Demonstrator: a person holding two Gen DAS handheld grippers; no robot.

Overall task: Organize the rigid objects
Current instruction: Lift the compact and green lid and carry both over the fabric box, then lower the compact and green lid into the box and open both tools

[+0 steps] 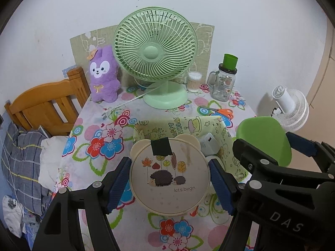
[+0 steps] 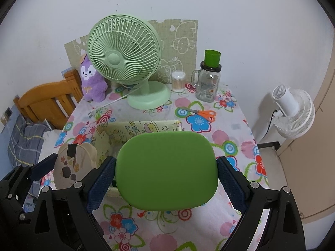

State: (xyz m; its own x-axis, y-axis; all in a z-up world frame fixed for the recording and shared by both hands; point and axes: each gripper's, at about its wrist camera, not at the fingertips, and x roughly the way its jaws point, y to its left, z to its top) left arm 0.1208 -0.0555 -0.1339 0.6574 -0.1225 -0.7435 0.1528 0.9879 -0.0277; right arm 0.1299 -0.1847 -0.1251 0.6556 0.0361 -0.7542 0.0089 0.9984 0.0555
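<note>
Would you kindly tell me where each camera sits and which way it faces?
Left wrist: on the left gripper, looking down across the table; it clamps the cream hedgehog case; right gripper shows.
Right wrist: on the right gripper, facing likewise; it clamps the green case; left gripper shows lower left.
Shared: green fan, scissors.

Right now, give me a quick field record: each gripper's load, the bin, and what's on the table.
left gripper: shut on round cream case, hedgehog print
right gripper: shut on green case
bin: patterned yellow-green box beyond both grippers, white charger inside
table back: green fan, purple plush, glass jar, cotton swabs
loose: orange scissors
</note>
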